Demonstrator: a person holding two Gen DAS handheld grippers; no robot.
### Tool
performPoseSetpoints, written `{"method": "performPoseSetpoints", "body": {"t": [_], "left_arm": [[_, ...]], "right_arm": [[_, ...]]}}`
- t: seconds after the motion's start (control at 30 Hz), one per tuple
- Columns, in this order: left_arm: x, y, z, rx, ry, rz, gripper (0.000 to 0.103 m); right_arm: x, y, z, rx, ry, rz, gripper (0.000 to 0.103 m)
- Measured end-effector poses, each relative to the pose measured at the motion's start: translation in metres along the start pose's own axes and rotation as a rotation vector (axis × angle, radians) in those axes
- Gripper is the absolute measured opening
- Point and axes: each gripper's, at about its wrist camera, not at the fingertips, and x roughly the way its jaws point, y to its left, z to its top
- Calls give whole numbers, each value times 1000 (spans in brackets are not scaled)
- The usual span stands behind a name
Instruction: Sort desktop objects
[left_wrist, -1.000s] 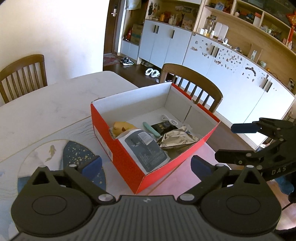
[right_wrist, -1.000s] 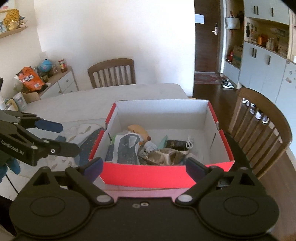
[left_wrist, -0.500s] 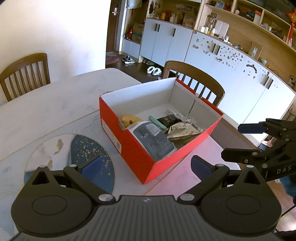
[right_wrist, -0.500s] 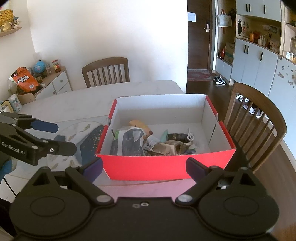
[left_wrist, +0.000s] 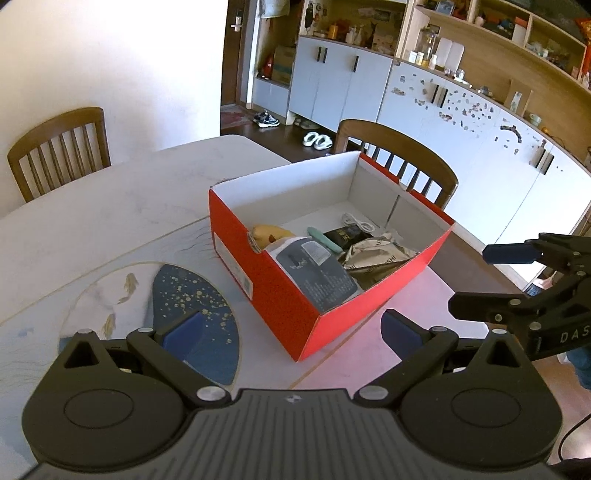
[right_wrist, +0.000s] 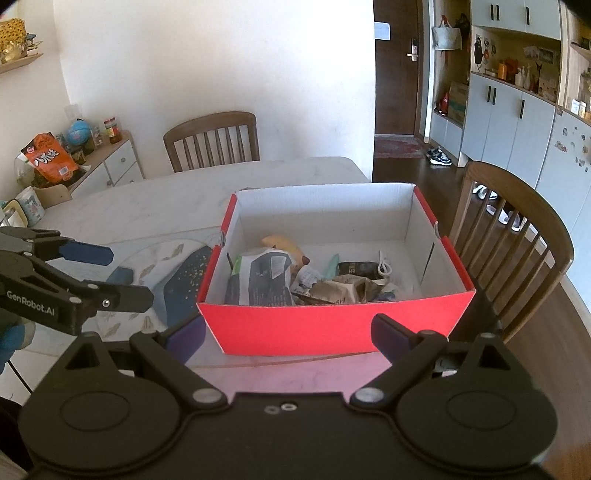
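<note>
The near wall of the red box hides the lower parts of everything inside from the right wrist view, and the brown crumpled wrapper covers whatever lies under it, so the small pieces around it cannot be made out. The box is open-topped, white inside, and stands on the pale surface, its left side beside a round mat with a dark blue speckled patch. Inside it, a grey-printed pouch leans against the near left corner, a yellow object sits behind it, partly hidden, and a mint green stick, a black packet and a coiled white cable lie further back. The left tool hangs over the mat and box corner, fingers spread wide, nothing between them. The right tool faces the box's near wall, likewise spread and empty. A wooden chair stands to the right of the box
</note>
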Motion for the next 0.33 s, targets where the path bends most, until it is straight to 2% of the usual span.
{"method": "performPoseSetpoints", "body": {"t": [0.33], "left_arm": [[0,-2,-2,-1,4,-18,103]], "right_arm": [[-2,0,-4,14,6,-6,97]]}}
